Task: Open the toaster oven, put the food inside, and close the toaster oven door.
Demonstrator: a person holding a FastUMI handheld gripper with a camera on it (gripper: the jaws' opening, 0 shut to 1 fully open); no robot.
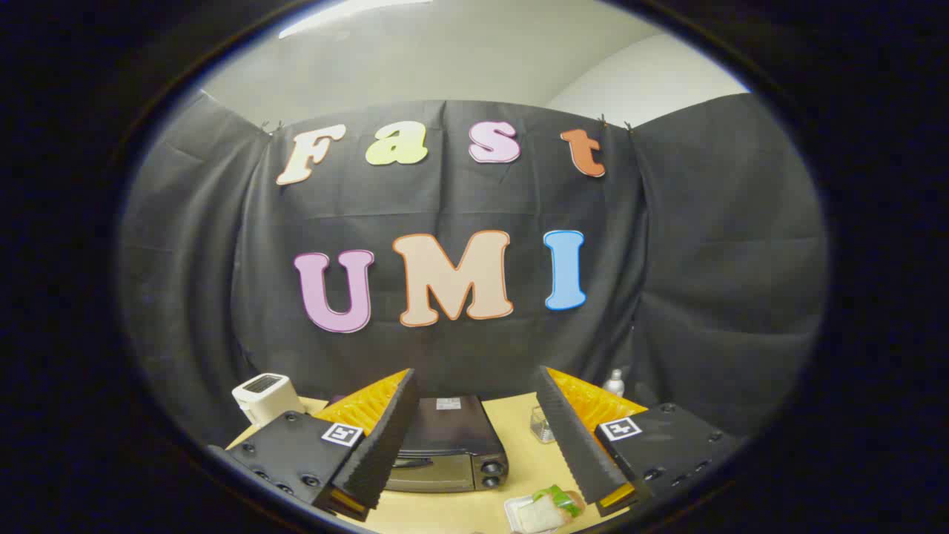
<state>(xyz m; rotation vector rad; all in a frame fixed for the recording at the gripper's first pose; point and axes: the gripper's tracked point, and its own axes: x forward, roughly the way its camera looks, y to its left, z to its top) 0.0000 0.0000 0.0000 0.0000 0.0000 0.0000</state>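
Smooth wood table (519,463); boxy toaster oven (448,445) between spread tool (474,389) fingers.

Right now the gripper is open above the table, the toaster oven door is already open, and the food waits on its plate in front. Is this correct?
Not quite. The gripper view shows the toaster oven door closed, not open. The rest holds: the gripper is open above the table, and the food waits on its plate in front.
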